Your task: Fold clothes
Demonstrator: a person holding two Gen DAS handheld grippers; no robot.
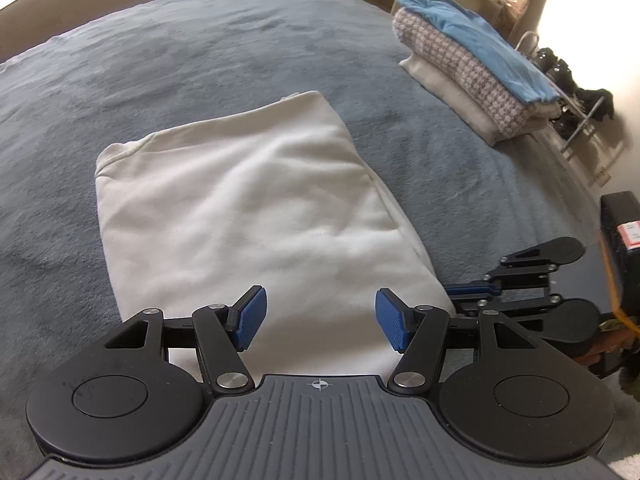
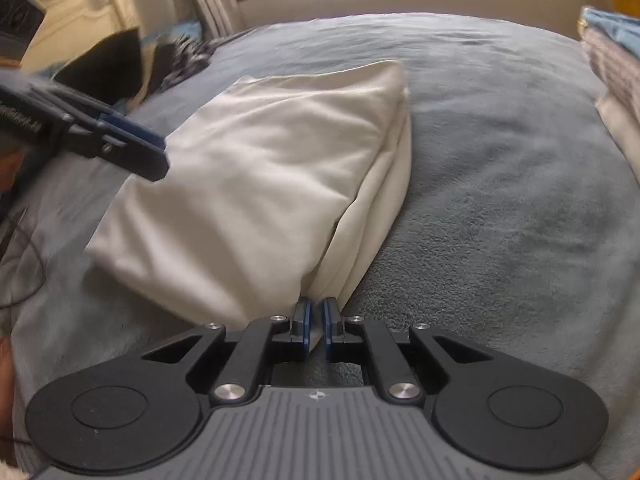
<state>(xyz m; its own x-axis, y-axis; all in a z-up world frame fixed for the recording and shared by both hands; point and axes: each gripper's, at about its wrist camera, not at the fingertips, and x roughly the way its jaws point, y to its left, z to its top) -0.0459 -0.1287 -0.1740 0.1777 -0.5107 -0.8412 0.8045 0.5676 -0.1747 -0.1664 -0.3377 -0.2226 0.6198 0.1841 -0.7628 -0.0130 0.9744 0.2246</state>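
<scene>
I see a grey bed (image 1: 200, 60); my right gripper (image 2: 316, 320) pinches the folded white garment (image 1: 256, 208), left gripper (image 1: 320, 318) hovers spread, empty.

The folded garment (image 1: 248, 216) is plain off-white with no pattern, and it lies on a bed (image 1: 160, 60) covered in a plush grey-blue, mottled with darker and lighter patches. In the stack of folded clothes (image 1: 476, 80) at the far edge, the top piece is solid bright blue, the middle one a small grey-and-white houndstooth check, and the bottom one cream. The left tongs (image 1: 320, 320) and right tongs (image 2: 316, 320) are matte black with dark blue ribbed pads and silver pivot screws.
</scene>
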